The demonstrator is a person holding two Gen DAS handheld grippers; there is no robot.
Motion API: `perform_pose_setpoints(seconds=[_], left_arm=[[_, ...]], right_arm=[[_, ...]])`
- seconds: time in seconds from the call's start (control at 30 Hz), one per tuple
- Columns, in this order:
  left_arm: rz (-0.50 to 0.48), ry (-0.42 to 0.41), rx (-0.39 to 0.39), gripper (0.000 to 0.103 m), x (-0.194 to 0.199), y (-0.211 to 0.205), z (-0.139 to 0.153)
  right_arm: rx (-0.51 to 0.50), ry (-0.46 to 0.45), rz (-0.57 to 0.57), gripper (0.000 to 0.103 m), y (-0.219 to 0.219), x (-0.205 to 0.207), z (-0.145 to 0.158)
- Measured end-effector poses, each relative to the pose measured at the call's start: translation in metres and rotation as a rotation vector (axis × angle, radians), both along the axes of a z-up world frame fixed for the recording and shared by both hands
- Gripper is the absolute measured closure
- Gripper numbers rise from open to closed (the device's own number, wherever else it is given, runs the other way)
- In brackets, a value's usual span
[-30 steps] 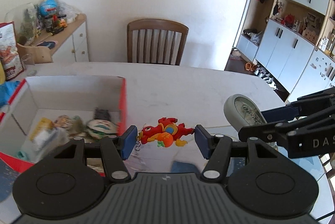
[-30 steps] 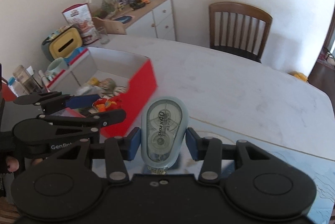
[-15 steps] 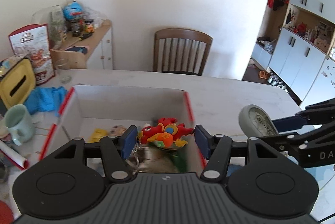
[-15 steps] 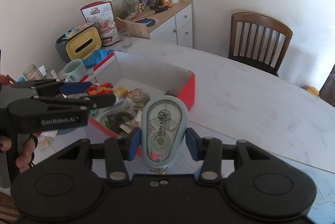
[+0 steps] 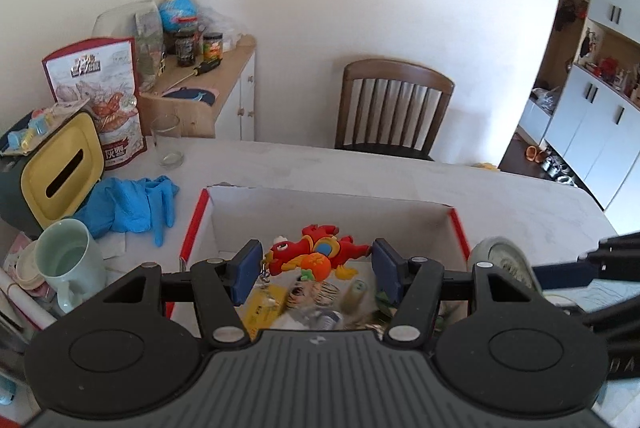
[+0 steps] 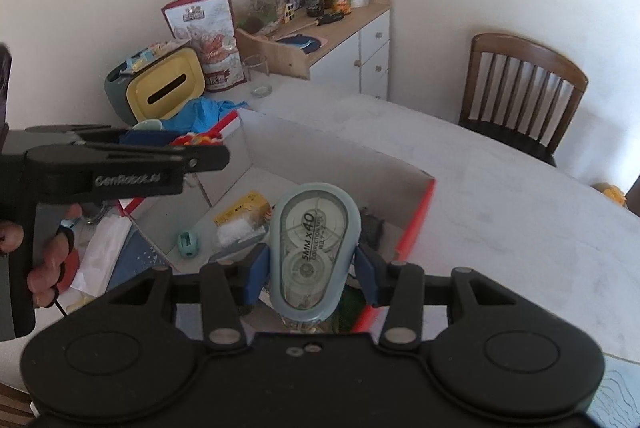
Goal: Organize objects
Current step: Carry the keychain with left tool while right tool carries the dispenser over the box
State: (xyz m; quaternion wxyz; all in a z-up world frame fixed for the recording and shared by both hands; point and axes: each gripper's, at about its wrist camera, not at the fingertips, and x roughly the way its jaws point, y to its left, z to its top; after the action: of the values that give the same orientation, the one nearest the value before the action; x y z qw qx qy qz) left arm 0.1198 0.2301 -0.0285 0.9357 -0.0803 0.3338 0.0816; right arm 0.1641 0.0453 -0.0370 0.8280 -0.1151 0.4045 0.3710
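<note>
- Over the red-edged cardboard box [image 5: 458, 228], both grippers are held with their loads, judged ready for dropping in.
- Far left, table [image 5: 360, 167] clutter is seen: tissue box [image 5: 60, 171], mint mug [image 5: 68, 264], blue gloves [image 5: 128, 203], drinking glass [image 5: 168, 141]; none is in the drop path.
- Left gripper [image 5: 314, 270]: fingers clenched on the red parrot keychain [image 5: 316, 256], gripped end to end, suspended above the box interior.
- Box floor is already crowded: yellow packet [image 6: 244, 207], small teal dispenser [image 6: 188, 243], other blurred items; free room is limited.
- Right gripper [image 6: 312, 268]: fingers clamped on the correction tape [image 6: 314, 244] by its sides, held upright above the box's near right corner, close to the wall.
</note>
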Motion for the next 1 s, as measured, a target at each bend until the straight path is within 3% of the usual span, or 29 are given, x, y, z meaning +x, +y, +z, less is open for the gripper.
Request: perform_pose_setpoints(seconds=[0.43, 0.57, 1.0], left_arm=[[0.004, 0.131, 0.084, 0.043, 0.058, 0.026, -0.062], [-0.001, 0.17, 0.069, 0.043, 0.075, 0.029, -0.078], [-0.045, 0.293, 0.068, 0.043, 0.106, 0.021, -0.099]], right_arm=[[-0.083, 0.021, 0.022, 0.058, 0.051, 0.019, -0.053], [-0.113, 0.029, 0.023, 0.058, 0.058, 0.022, -0.067], [-0.135, 0.062, 0.026, 0.058, 0.069, 0.031, -0.092]])
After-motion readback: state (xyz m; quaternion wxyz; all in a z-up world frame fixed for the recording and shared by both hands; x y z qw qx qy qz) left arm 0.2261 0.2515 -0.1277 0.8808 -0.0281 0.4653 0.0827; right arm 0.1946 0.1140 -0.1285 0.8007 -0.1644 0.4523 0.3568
